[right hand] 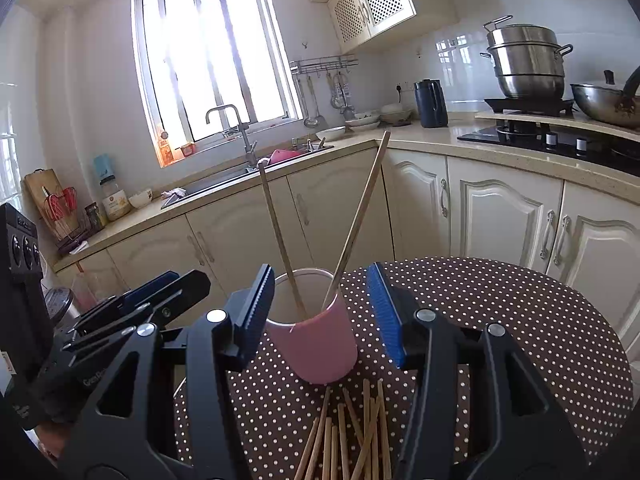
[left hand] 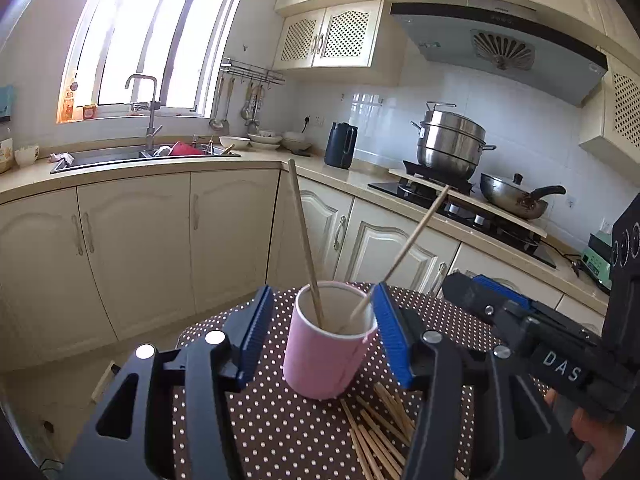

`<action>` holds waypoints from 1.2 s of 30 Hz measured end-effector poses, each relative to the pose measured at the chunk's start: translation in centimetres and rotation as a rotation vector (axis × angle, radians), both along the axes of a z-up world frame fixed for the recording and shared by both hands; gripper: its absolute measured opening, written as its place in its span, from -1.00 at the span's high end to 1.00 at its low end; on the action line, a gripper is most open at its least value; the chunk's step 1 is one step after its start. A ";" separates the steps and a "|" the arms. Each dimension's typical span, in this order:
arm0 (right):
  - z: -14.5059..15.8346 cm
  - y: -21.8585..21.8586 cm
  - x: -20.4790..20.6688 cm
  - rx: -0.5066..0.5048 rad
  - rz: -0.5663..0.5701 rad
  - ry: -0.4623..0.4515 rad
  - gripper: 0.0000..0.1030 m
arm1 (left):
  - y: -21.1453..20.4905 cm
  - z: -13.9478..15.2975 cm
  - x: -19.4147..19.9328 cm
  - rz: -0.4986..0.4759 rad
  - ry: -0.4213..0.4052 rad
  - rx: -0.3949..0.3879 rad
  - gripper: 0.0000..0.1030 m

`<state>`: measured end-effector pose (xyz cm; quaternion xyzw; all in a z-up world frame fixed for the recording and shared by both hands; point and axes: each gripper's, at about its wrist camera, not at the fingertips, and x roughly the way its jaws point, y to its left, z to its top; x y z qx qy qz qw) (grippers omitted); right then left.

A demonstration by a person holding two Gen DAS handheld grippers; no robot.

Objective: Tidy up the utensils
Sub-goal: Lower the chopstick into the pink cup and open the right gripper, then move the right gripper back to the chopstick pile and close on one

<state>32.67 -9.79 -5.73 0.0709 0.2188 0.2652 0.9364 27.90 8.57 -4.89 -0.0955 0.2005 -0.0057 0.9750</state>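
- A pink cup [left hand: 326,354] is stood upright on a round dotted table [left hand: 280,432], near its far edge.
- Two chopsticks are held in the cup, tips down. One [left hand: 305,240] is leaned slightly left, almost upright; the other [left hand: 408,248] is tilted far to the right, resting on the rim.
- A loose pile of chopsticks [right hand: 348,436] is laid flat on the cloth just in front of the cup, their long axes running mostly toward it, some crossed.
- The left gripper [left hand: 322,344] is seen with jaws parted about halfway, one on each side of the cup; nothing is gripped, and whether the pads touch the cup cannot be told.
- The right gripper [right hand: 320,316] is likewise spread halfway and empty, the cup being framed between its blue pads.
- The near ends of the pile are cut off by the picture edge and partly hidden behind the gripper bodies.
- Part of a hand [left hand: 600,440] is glimpsed under the right gripper in the left view.
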 end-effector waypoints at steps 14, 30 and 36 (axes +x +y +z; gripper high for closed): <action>-0.2 -4.3 -4.5 -0.086 0.001 0.060 -0.22 | -4.8 -0.5 -5.2 -0.095 0.099 0.082 -0.18; -4.7 -10.8 -5.0 -0.108 -0.003 0.301 -0.21 | -7.2 -8.5 -3.6 -0.163 0.509 0.086 -0.19; -6.3 -10.8 -4.8 -0.167 0.012 0.357 -0.21 | -6.9 -10.9 -2.7 -0.138 0.618 0.060 -0.19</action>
